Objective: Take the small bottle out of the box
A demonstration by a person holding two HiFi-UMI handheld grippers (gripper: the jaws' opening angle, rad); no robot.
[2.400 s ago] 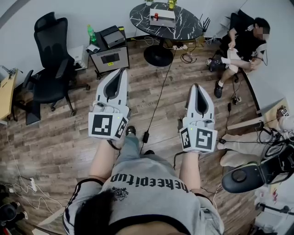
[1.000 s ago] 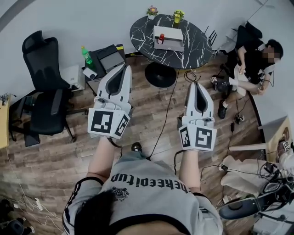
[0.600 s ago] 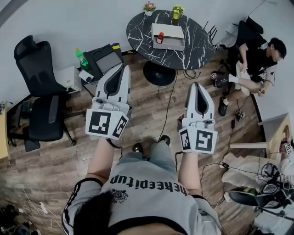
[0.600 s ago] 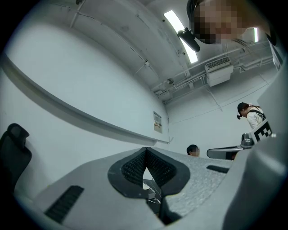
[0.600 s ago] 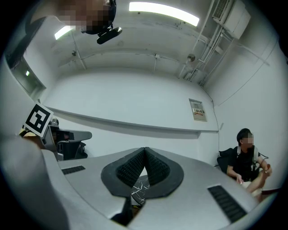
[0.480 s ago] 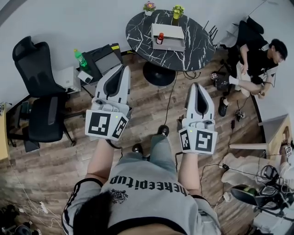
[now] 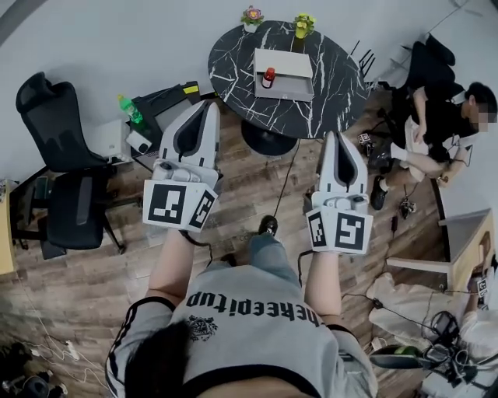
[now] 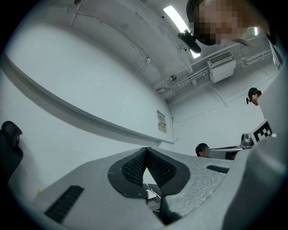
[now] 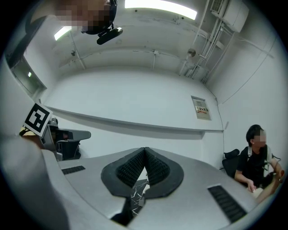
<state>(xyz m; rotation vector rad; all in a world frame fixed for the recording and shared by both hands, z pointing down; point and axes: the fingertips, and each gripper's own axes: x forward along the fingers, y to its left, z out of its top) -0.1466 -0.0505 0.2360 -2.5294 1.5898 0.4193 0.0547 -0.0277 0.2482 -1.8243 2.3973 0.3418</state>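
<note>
A round black marble table (image 7: 327, 101) stands ahead by the wall. On it rests a shallow light-grey box (image 7: 291, 62), and a small red bottle (image 7: 268, 77) with a white cap stands at the box's left side. My left gripper (image 7: 211, 105) (image 8: 145, 149) is held out in the air, shut and empty, its tip short of the table's left edge. My right gripper (image 7: 333, 136) (image 9: 145, 149) is also shut and empty, its tip at the table's near edge. Both point slightly upward toward the wall.
Two small potted plants (image 7: 251, 15) sit at the table's far rim. A black office chair (image 7: 58, 155) stands at the left. Cases and a green bottle (image 7: 126, 109) lie by the wall. A person (image 7: 447, 116) sits at the right. A cable (image 7: 284, 175) runs across the wooden floor.
Both grippers and the person carrying them have moved forward toward the table, which now lies closer and lower in the head view. The jaws stay shut.
</note>
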